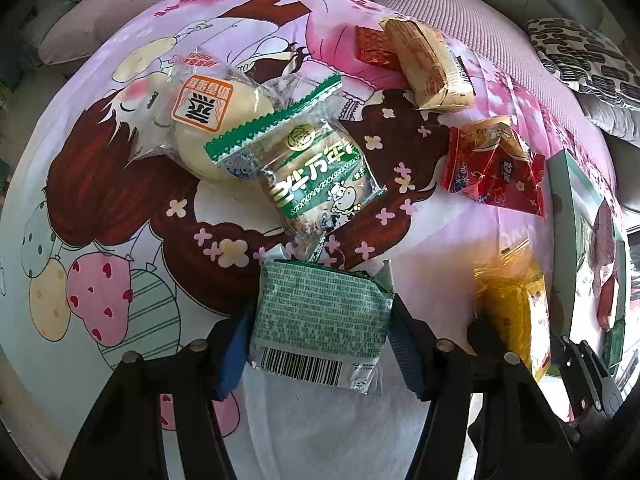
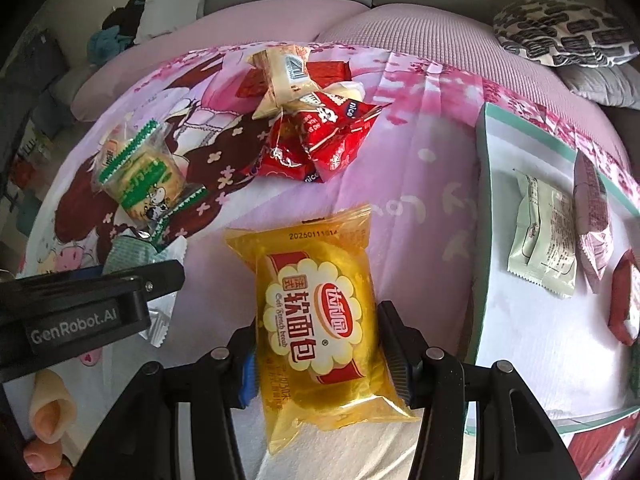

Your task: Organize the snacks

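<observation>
My left gripper (image 1: 320, 320) points down at a green snack pack (image 1: 320, 312) lying barcode side up, and its blue pads press on the pack's two sides. The right wrist view shows the same gripper (image 2: 92, 300) at the left edge over that pack (image 2: 132, 254). My right gripper (image 2: 318, 344) is shut on a yellow soft-bread pack (image 2: 316, 300), which lies lengthwise between the fingers. That pack (image 1: 516, 304) also appears at the lower right of the left wrist view. Both packs rest on a cartoon-printed pink sheet (image 2: 420, 184).
Loose snacks lie beyond the grippers: a round bun pack (image 1: 208, 120), a green-edged biscuit pack (image 1: 320, 176), red packs (image 1: 496, 168) and a beige pack (image 1: 432, 64). A teal-rimmed box (image 2: 484, 200) at the right holds a pale green pack (image 2: 544, 236) and others. A patterned cushion (image 2: 560, 32) lies behind.
</observation>
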Tool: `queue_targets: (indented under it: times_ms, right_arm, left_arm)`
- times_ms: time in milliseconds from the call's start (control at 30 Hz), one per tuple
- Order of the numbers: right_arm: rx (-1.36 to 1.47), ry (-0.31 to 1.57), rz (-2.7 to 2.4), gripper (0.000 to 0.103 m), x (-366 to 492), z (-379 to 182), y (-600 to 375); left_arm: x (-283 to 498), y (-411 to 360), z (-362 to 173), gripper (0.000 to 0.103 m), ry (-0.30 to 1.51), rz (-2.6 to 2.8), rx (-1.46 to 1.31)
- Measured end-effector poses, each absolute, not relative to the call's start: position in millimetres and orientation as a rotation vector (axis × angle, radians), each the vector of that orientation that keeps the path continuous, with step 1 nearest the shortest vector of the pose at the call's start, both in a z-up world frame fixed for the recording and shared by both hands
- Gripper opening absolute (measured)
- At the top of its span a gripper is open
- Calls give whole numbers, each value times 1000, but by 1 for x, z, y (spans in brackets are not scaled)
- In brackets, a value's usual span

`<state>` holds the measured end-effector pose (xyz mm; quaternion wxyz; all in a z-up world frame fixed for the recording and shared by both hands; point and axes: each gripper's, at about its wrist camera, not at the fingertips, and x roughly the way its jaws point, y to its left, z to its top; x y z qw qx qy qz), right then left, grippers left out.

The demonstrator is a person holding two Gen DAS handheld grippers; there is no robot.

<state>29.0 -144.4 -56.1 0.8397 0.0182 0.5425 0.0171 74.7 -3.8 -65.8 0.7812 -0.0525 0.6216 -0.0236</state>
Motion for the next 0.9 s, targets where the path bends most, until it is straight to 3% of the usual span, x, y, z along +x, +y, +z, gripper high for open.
queue_targets:
  times_ms: [467, 900]
  right_arm:
    - [-13, 1151, 29, 54, 28, -60, -138]
    - [29, 1114, 51, 48, 27, -44, -147]
  left_arm:
    - [75, -14, -68, 65, 1338, -26, -62]
    - [75, 0, -53, 61, 1310, -41, -157]
